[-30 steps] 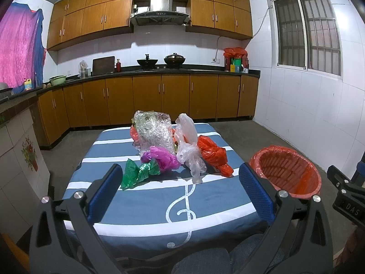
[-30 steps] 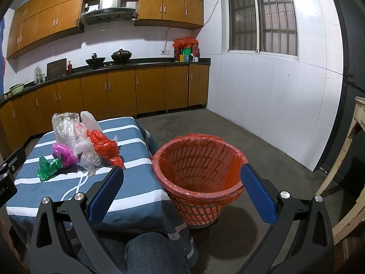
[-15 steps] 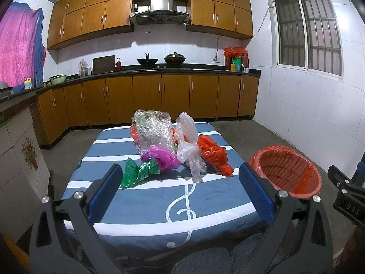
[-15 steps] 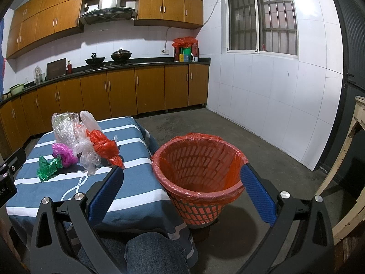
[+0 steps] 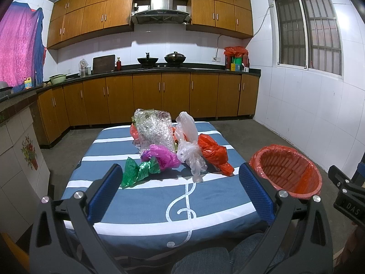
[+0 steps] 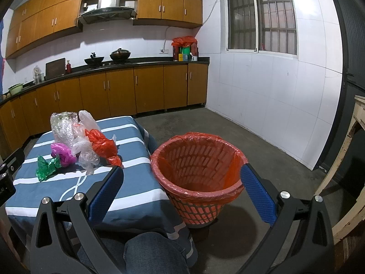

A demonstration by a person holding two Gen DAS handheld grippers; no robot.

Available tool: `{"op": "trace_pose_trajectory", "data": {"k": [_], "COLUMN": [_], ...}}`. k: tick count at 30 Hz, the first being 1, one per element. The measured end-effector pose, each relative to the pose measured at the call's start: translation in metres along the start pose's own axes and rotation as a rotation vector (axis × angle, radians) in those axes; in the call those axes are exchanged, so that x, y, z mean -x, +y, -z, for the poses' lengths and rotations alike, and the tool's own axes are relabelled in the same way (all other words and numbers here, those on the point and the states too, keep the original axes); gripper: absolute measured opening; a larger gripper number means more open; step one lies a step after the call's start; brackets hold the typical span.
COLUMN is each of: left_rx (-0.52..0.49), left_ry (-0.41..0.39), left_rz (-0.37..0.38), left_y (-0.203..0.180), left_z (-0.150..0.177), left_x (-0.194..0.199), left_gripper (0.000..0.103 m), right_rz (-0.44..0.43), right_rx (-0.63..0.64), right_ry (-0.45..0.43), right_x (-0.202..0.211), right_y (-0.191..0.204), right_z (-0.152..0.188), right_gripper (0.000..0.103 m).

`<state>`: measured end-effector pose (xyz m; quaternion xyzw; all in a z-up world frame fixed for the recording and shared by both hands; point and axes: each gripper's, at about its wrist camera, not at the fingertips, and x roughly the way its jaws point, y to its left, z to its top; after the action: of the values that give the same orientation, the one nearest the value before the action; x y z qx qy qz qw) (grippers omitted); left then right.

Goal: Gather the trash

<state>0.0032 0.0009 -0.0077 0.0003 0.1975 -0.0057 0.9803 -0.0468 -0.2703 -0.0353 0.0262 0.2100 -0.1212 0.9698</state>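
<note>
Several crumpled plastic bags lie in a pile on the blue striped table [image 5: 146, 203]: a green one [image 5: 139, 171], a magenta one [image 5: 163, 156], a clear one [image 5: 190, 153], a red one [image 5: 213, 153] and a bubble-wrap bundle [image 5: 155, 130]. My left gripper [image 5: 182, 182] is open and empty, held near the table's front edge, short of the pile. My right gripper [image 6: 182, 182] is open and empty, held in front of the orange-lined trash basket [image 6: 198, 173] on the floor right of the table. The pile also shows in the right wrist view [image 6: 79, 146].
The trash basket [image 5: 287, 171] stands close to the table's right edge. Kitchen cabinets and a counter [image 5: 159, 91] run along the far and left walls. A pale wooden frame [image 6: 351, 155] stands at far right. A person's knees [image 6: 150, 251] are below the grippers.
</note>
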Motion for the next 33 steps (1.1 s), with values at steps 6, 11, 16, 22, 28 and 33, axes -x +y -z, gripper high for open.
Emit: {"op": "trace_pose_trajectory", "data": {"k": [6,11,16,22,28,33], "left_rx": [0.000,0.000,0.000,0.000,0.001,0.004], "left_ry": [0.001,0.002,0.003,0.003,0.006,0.012], "left_rz": [-0.001,-0.001,0.000,0.000,-0.001,-0.003], "left_y": [0.0001,0.0001,0.0001,0.0001,0.0007,0.0016], "left_z": [-0.0006,-0.0010,-0.0010,-0.0010,0.0013,0.0067], "left_x": [-0.0001,-0.0001,-0.0003,-0.0005,-0.0016,-0.0033], "left_gripper": [0.099,0.099,0.099,0.099,0.099,0.099], "right_rz": [0.000,0.000,0.000,0.000,0.000,0.000], "right_rx": [0.000,0.000,0.000,0.000,0.001,0.001], "right_ry": [0.000,0.001,0.002,0.002,0.002,0.003], "right_x": [-0.0003,-0.0005,-0.0005,-0.0009,-0.0019,-0.0045], "right_y": [-0.0003,-0.0005,-0.0006,-0.0002,0.0005,0.0032], "right_z": [-0.0006,-0.0010,-0.0010,-0.0011,-0.0013,-0.0016], "right_gripper": [0.101,0.101,0.101,0.101,0.101,0.101]}}
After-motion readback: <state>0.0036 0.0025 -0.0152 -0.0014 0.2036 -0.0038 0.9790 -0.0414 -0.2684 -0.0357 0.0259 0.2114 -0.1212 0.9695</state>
